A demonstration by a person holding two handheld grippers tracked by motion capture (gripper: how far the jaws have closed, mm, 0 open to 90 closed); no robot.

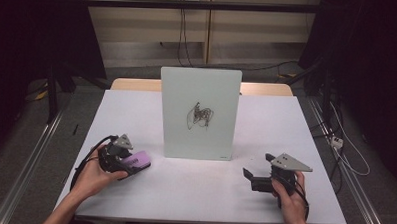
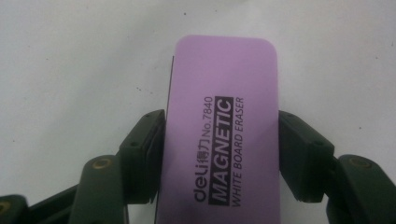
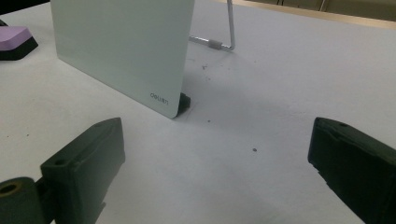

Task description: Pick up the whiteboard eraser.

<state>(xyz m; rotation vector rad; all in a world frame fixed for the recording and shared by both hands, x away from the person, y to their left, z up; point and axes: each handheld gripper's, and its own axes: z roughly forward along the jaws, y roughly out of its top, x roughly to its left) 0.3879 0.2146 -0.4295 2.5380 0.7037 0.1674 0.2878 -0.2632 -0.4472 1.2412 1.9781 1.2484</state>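
High view first: a white table (image 1: 136,110) carries an upright whiteboard (image 1: 200,112) standing near the middle, a black scribble (image 1: 200,115) on its face. The board sits between the two grippers and a little beyond them, so neither has it directly ahead of its jaws. Seen from the right gripper view, the board's lower corner rests on a small dark foot (image 3: 184,101), and a bent wire stand (image 3: 223,37) props it from behind; a few dark specks dot the table just past the jaw tips.

The right gripper (image 1: 257,177) lies low over the table's right part in the person's right hand (image 1: 289,197). Its jaws are spread wide apart with bare tabletop between them and grip nothing.

The purple eraser (image 2: 222,126) lies flat on the table, left of the board. In the left gripper view it runs lengthwise straight out between the two jaws, its far rounded end reaching well past the tips and its printed top facing up. The left gripper (image 1: 127,162) has its pads pressed against both long sides of the eraser, clamped on it. From the right gripper view, the eraser's dark base touches the table.
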